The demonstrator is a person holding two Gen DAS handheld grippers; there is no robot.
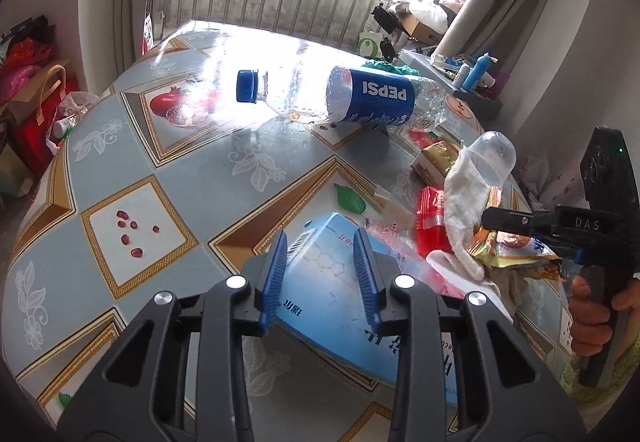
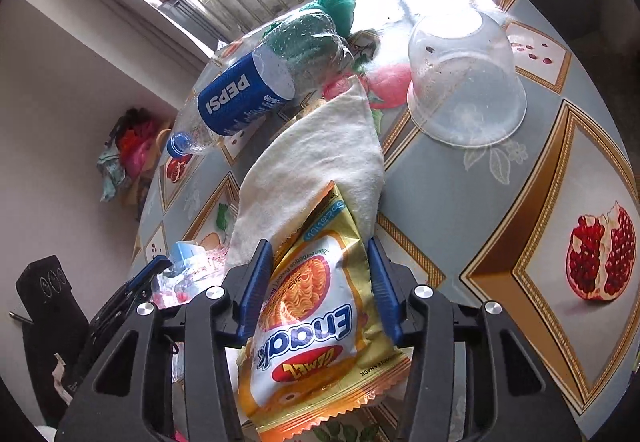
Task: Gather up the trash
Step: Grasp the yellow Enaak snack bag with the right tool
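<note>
My left gripper (image 1: pixel 322 242) is open, its blue fingers on either side of a light blue box (image 1: pixel 344 302) lying on the table. My right gripper (image 2: pixel 320 256) is open around a yellow Enaak snack packet (image 2: pixel 308 326), which lies over a white cloth (image 2: pixel 316 154). The right gripper also shows in the left wrist view (image 1: pixel 520 224), at the cloth (image 1: pixel 464 202) and packet (image 1: pixel 516 254). An empty Pepsi bottle (image 1: pixel 368 98) lies on its side at the far part of the table; it also shows in the right wrist view (image 2: pixel 256 90).
The table (image 1: pixel 192 170) has a fruit-pattern cover. An upturned clear plastic bowl (image 2: pixel 466 82) stands right of the cloth. A red wrapper (image 1: pixel 432 226), a gold packet (image 1: pixel 434 160) and a green bag (image 2: pixel 336 8) lie around. Bags sit on the floor left.
</note>
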